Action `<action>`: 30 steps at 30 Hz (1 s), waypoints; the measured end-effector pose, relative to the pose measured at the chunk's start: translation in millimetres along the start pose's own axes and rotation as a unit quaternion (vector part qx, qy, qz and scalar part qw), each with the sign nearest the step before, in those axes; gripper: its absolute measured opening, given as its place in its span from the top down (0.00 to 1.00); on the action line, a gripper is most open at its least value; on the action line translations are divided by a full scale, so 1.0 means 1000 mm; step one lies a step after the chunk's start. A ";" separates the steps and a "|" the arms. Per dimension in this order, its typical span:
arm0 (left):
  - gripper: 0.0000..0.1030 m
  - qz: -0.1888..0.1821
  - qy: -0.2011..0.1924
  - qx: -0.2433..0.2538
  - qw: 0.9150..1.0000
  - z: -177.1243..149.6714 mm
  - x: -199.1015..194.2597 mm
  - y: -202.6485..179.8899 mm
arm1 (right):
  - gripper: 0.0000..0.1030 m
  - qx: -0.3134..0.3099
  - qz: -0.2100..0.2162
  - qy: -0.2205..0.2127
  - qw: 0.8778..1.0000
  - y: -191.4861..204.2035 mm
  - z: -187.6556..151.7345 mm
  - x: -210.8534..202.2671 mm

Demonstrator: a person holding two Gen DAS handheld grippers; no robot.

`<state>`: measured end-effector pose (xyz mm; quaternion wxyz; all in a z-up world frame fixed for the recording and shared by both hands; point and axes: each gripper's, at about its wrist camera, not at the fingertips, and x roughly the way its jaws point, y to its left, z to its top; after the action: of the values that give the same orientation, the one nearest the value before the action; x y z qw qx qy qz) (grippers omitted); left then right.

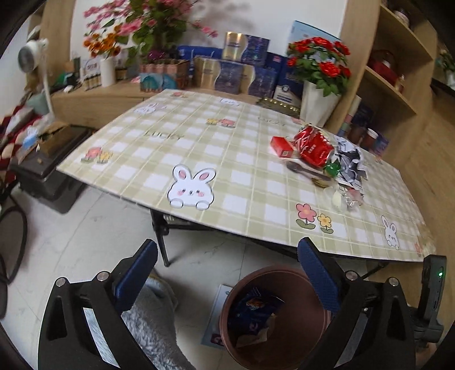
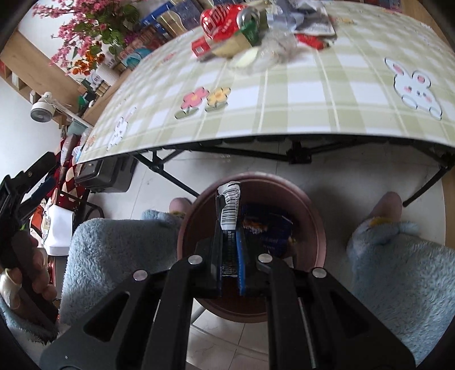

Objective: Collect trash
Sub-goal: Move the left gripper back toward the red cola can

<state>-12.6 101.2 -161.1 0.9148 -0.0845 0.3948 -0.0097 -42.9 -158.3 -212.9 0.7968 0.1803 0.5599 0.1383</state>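
Note:
A brown round bin [image 1: 301, 321] [image 2: 310, 227] stands on the floor in front of the table, with a blue wrapper [image 1: 256, 310] [image 2: 270, 230] inside. My left gripper [image 1: 227, 276] is open and empty, held above the floor beside the bin's rim. My right gripper [image 2: 230, 224] is shut on a flat white wrapper with a barcode [image 2: 231, 207], right over the bin's mouth. On the checked table [image 1: 199, 159] [image 2: 312, 94] lies a heap of trash: a crushed red can [image 1: 311, 148] [image 2: 221, 21], a small red box [image 1: 281, 146] [image 2: 200, 47], crumpled paper [image 1: 349, 162] and clear plastic [image 2: 273, 45].
A person's legs in fluffy blue trousers [image 2: 113, 250] flank the bin. A white pot of red roses [image 1: 318, 102] stands at the table's far right corner. Boxes and flowers [image 1: 128, 31] line the wooden counter behind. A black case [image 1: 42, 170] sits on the floor at left.

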 end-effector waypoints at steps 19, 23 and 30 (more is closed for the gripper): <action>0.06 -0.016 -0.032 -0.004 0.999 -0.010 -0.005 -0.003 | 0.07 -0.037 -0.062 -0.022 0.997 0.010 0.005 -0.006; 0.06 -0.019 -0.033 0.000 0.999 -0.007 -0.004 -0.004 | 0.06 -0.054 -0.091 -0.036 0.994 0.012 0.010 -0.011; 0.06 -0.022 -0.034 0.015 0.999 0.003 -0.003 -0.006 | 0.06 -0.086 -0.100 -0.060 0.989 0.017 0.026 -0.025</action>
<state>-11.9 95.7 -156.0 0.9283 -0.0793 0.3618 -0.0328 -27.0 -156.9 -176.7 0.8512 0.0617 0.5126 0.0945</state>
